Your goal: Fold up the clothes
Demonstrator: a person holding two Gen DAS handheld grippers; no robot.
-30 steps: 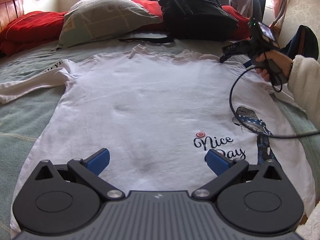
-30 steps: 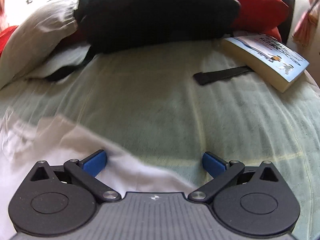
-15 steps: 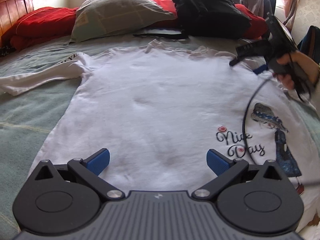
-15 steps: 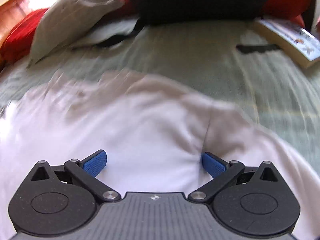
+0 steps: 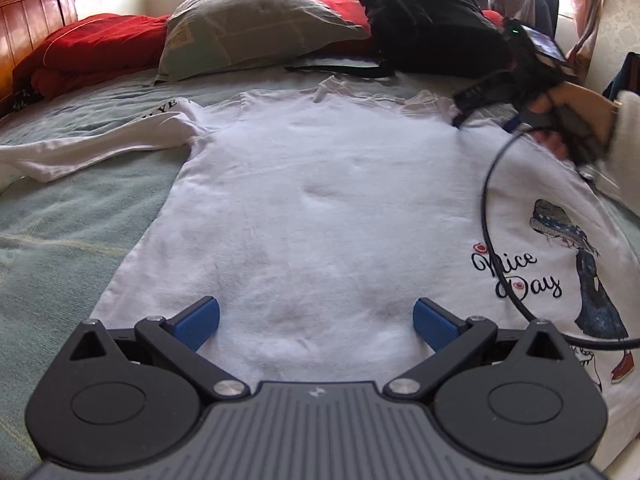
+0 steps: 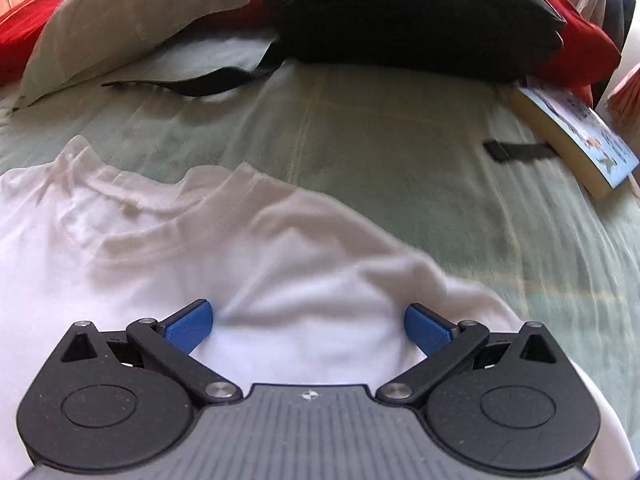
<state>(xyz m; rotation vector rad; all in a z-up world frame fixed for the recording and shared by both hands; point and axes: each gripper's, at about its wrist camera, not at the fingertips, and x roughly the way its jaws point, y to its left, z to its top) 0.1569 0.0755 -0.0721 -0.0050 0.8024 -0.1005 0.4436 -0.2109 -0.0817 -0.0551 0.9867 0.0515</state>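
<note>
here, a white t-shirt [image 5: 320, 208] lies spread flat on a pale green bedspread [image 5: 72, 232], hem toward the left wrist camera and collar toward the head of the bed. its printed side is up at the right – a cartoon figure [image 5: 580, 264] in a hat and a blue dress, beside the script "nice day" [image 5: 520, 276]. one sleeve [image 5: 100, 144] trails out to the left across the cover. the left gripper [image 5: 316, 320] hangs low over the hem end of the shirt with its blue pads [image 5: 198, 322] spread wide and nothing between them. the right gripper [image 6: 308, 324] sits over the shoulder area near the ribbed collar [image 6: 132, 196], its pads likewise wide apart, with white cloth below and between them but no fold pinched – whether the tips touch the fabric can't be told. in the left view that right gripper [image 5: 460, 114] shows at the far shoulder, held by a hand [image 5: 568, 116] in a pale sleeve, with a black cable [image 5: 486, 200] looping down over the shirt. beyond the collar lie a grey-green pillow [image 5: 248, 44], a black backpack [image 6: 416, 12], red bedding [image 5: 84, 52] and, at the right edge of the bed, a book [image 6: 580, 140] with a black strap [image 6: 516, 150] just beside it.
</note>
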